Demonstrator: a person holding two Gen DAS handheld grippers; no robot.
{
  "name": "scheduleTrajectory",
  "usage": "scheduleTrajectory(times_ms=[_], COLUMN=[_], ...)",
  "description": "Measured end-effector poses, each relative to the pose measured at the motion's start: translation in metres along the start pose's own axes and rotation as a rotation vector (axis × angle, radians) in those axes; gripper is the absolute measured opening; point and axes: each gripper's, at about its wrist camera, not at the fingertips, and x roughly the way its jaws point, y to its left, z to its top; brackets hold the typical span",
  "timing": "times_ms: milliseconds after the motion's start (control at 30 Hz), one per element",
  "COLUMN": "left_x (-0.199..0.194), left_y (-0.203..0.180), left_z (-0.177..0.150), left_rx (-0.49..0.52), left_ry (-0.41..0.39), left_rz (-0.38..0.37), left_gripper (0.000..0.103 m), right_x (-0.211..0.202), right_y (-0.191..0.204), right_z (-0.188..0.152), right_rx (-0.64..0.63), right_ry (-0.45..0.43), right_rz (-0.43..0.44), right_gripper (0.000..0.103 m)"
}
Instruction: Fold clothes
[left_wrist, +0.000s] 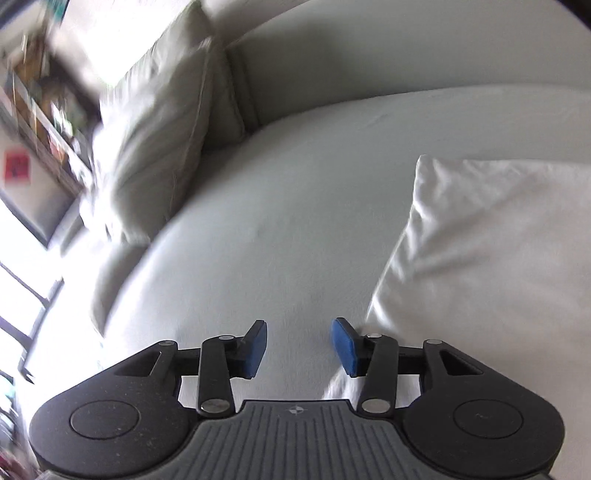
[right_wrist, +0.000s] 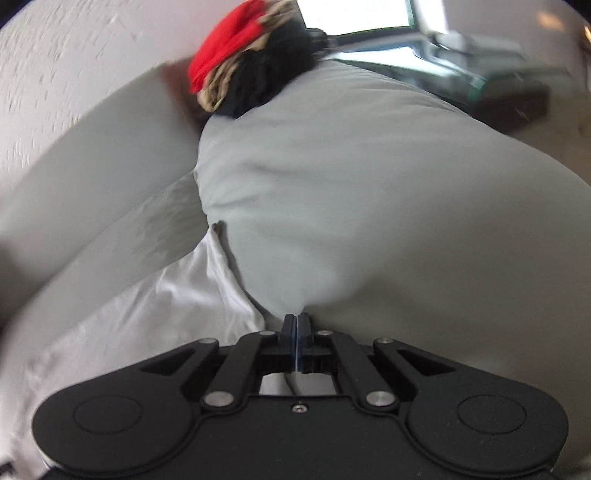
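Observation:
A white garment (left_wrist: 491, 258) lies flat on the pale sofa seat (left_wrist: 280, 206), its corner pointing up the seat. My left gripper (left_wrist: 299, 345) hovers just left of that garment's near edge. Its blue pads (left_wrist: 255, 347) stand apart with only the seat showing between them. In the right wrist view, a grey-green garment (right_wrist: 369, 206) spreads over a white cloth (right_wrist: 166, 295). My right gripper (right_wrist: 296, 326) is shut, and the grey-green fabric puckers into its tips. A strip of cloth shows under the fingers.
Sofa back cushions (left_wrist: 159, 140) rise behind the seat at the left. A shelf with clutter (left_wrist: 40, 107) and a bright window stand beyond. A heap of red, black and tan clothes (right_wrist: 251, 55) sits at the far end of the sofa, with a dark table (right_wrist: 509, 96) beyond.

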Motion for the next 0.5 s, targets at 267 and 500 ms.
scheduleTrajectory(times_ms=[267, 500], left_x=[-0.064, -0.08], left_y=[0.007, -0.051], left_z=[-0.032, -0.032], left_rx=[0.011, 0.138], left_ry=[-0.12, -0.211], left_rz=[-0.415, -0.459], left_gripper=[0.045, 0.046], right_x=[-0.04, -0.022], right_y=[0.001, 0.068], right_z=[-0.026, -0.042], right_rx=[-0.078, -0.328], right_ry=[0.042, 0.038], right_rz=[0.278, 0.382], right_gripper=[0.024, 0.022])
